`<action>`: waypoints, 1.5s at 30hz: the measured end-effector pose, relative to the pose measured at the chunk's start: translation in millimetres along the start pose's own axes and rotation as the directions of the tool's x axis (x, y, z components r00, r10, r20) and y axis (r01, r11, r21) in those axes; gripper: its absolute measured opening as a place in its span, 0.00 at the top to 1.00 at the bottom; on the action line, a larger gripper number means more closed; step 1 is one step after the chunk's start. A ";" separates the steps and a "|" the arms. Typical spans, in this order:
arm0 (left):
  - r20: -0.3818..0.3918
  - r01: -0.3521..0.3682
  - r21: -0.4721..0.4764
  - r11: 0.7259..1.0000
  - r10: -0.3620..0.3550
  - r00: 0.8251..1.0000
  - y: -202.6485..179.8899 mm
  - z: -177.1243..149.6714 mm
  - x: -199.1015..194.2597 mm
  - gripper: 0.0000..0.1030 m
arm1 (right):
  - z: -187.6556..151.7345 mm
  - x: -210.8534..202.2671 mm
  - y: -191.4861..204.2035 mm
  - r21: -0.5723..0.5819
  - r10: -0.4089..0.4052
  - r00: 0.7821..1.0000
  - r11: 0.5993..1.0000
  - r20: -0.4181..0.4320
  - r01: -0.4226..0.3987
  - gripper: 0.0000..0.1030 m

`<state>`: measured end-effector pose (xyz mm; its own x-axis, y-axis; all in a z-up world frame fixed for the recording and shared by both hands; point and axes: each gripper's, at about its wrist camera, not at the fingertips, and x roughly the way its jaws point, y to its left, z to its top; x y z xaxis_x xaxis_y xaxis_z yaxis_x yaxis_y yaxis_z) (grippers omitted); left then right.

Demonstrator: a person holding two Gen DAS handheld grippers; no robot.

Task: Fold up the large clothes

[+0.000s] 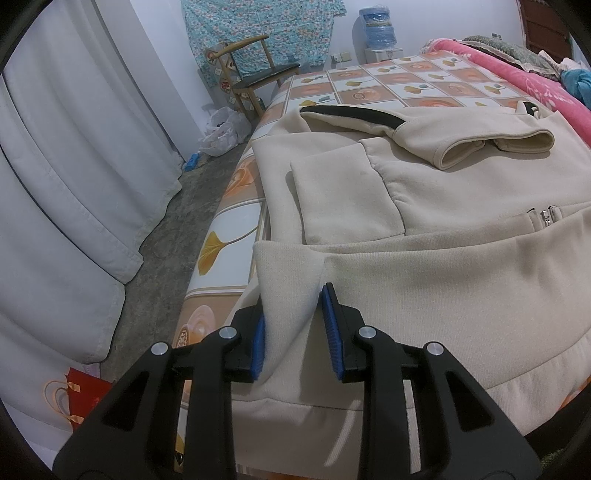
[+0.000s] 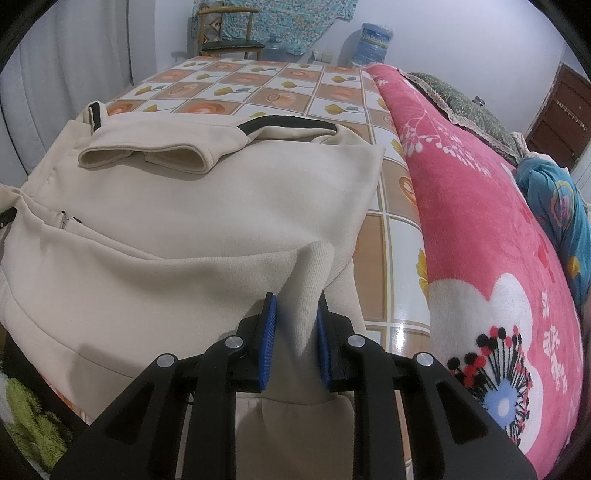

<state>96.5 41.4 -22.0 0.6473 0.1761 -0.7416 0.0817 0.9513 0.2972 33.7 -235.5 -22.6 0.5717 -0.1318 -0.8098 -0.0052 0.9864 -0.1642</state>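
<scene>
Far left: white curtain (image 1: 74, 177) hanging to a grey floor (image 1: 166, 236), plastic bags (image 1: 223, 131) and a wooden chair (image 1: 255, 70) by the far wall, under a teal floral cloth (image 1: 258, 29)

Next, the bed (image 1: 229, 236) under a glossy tiled cover with leaf and rose squares, near edge toward the camera

On it, the cream jacket (image 1: 461, 280), spread flat, hem nearest, zipper (image 1: 546, 216) near the middle, patch pocket (image 1: 343, 195) on its left side, a sleeve (image 1: 480, 142) folded across the upper part with the cuff open, black trim (image 1: 351, 112) along the far edge

Left claw (image 1: 293, 332) clenched on the jacket's near-left hem corner, ribbed cloth pinched between the blue pads (image 1: 330, 328) and raised off the bed

Right claw (image 2: 295, 339) likewise clenched on the near-right hem corner, a ridge of ribbing standing up between its pads (image 2: 269, 339)

Between the two, hem lifted and draped over the bed's near edge

Right of the jacket: a bare strip of tiled cover, then a pink floral blanket (image 2: 480, 221) bunched along the bed's right side, a blue quilt (image 2: 561, 206) beyond it, a brown door (image 2: 557, 110) at far right

At the back wall, a blue water bottle (image 2: 375, 40)
</scene>
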 end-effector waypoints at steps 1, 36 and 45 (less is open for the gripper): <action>0.000 0.000 0.001 1.000 0.000 1.000 1.0 -0.4 0.4 0.74 | 0.1 0.0 0.2 0.001 0.000 1.000 1.000 0.000 0.000 0.80; 0.057 0.025 -0.071 0.997 -0.021 0.998 13.8 -5.4 -7.6 0.89 | -4.1 -11.1 -1.3 0.006 -0.001 0.999 1.000 0.035 0.001 0.93; 0.323 0.153 -0.156 0.976 -0.097 0.941 58.9 -21.5 -109.0 0.95 | -2.9 -97.0 -16.3 0.086 0.045 0.975 0.994 0.219 -0.066 0.94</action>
<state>14.4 83.7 63.4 0.8463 -0.0078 -0.5327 0.0611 0.9947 0.0825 -24.0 -239.1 57.0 0.7369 -0.0621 -0.6732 0.0276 0.9977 -0.0618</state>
